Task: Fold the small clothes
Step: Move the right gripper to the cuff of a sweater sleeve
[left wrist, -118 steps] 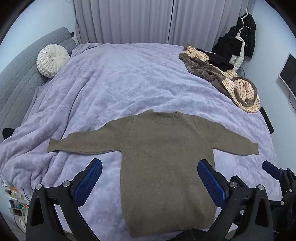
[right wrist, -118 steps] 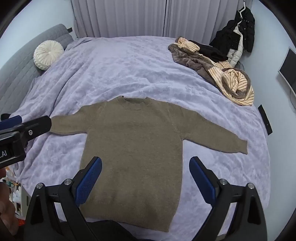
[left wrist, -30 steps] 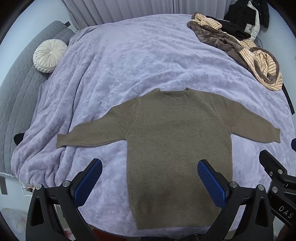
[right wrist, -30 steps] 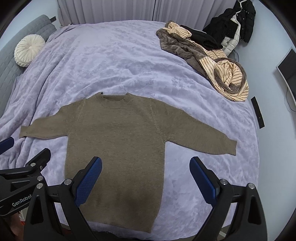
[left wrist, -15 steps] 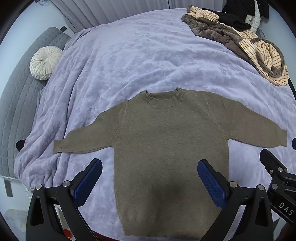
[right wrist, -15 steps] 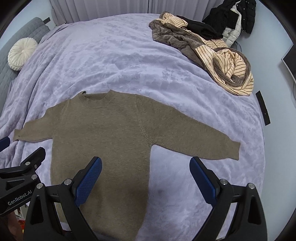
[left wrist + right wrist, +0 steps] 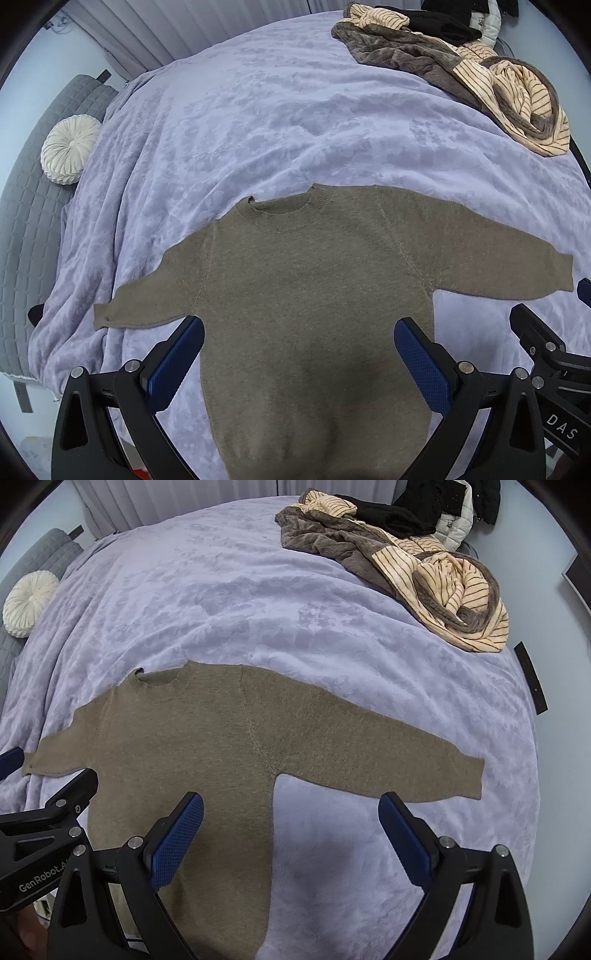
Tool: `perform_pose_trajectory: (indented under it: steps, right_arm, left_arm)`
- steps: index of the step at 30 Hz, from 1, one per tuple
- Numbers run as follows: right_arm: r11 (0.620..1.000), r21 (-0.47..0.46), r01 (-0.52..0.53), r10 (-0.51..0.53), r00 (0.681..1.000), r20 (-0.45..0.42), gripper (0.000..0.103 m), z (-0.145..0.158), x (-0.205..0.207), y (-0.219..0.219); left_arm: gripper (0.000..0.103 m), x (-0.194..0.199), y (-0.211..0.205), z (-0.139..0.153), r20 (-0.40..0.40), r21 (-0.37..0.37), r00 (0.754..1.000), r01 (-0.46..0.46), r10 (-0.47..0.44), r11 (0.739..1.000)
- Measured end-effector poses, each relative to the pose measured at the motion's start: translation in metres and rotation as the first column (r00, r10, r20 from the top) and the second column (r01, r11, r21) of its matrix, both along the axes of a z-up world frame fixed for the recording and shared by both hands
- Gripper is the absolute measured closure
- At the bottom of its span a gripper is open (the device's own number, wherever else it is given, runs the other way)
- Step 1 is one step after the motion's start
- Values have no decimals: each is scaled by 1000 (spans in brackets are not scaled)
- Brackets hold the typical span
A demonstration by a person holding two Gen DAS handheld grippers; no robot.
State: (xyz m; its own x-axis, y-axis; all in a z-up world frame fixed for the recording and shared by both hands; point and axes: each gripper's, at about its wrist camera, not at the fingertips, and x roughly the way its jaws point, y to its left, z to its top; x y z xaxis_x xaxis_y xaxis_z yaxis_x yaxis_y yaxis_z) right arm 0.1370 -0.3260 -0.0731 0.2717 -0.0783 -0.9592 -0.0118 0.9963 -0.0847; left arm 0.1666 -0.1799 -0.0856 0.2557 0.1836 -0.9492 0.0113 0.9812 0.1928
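Sweater, olive-brown knit, lies flat and face up on the lavender blanket, both sleeves spread out sideways, collar pointing away from me, hem nearest me at the blanket's near edge. My left gripper hovers over the sweater's lower body, fingers spread wide and released, holding nothing; one blue pad sits over the sweater's left side seam just below the left sleeve, the other over the right side of the body. My right gripper hangs over the sweater's right edge, also wide open and empty: its left pad is above the sweater body, its right pad is above bare blanket just under the right sleeve cuff. Sweater's side seam runs between my right fingers. Whether either gripper touches the fabric, cannot tell. Each gripper shows at the edge of the other's view, side by side, apart.

Beyond the sweater's collar, blanket stretches away; striped cream-and-brown clothes pile sits far beyond the sweater's right sleeve. Round white cushion lies far beyond the left sleeve, against the grey quilted headboard.
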Motion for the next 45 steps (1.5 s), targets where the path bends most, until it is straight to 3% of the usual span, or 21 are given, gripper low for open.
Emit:
perform_pose_trajectory:
  steps: [16,31,35,40,45]
  right_arm:
    - [994,-29,105,-106,994,-29,6,-34,17,-69]
    - [967,-45,252,-254,965,-61,6,-81,27,-163]
    - [949,-58,309,-312,947,-77,6,-104,27,-204]
    - [909,-16,416,-415,901,-127,6,-147,15,-268]
    - [851,141,505,-493,862,-114,10,-176,7,-318]
  left_arm:
    - [0,26,-69,-40,-51,19,991,121,-120,992]
    - [0,40,-139,-85,-130,28,964,237,-231,971]
    - [0,37,-153,-91,-143,30,954,269,-262,963]
    - [0,35,-151,-95,-165,32,952,268,-259,963]
    - [0,35,-141,-99,-181,40,956,240,-229,970]
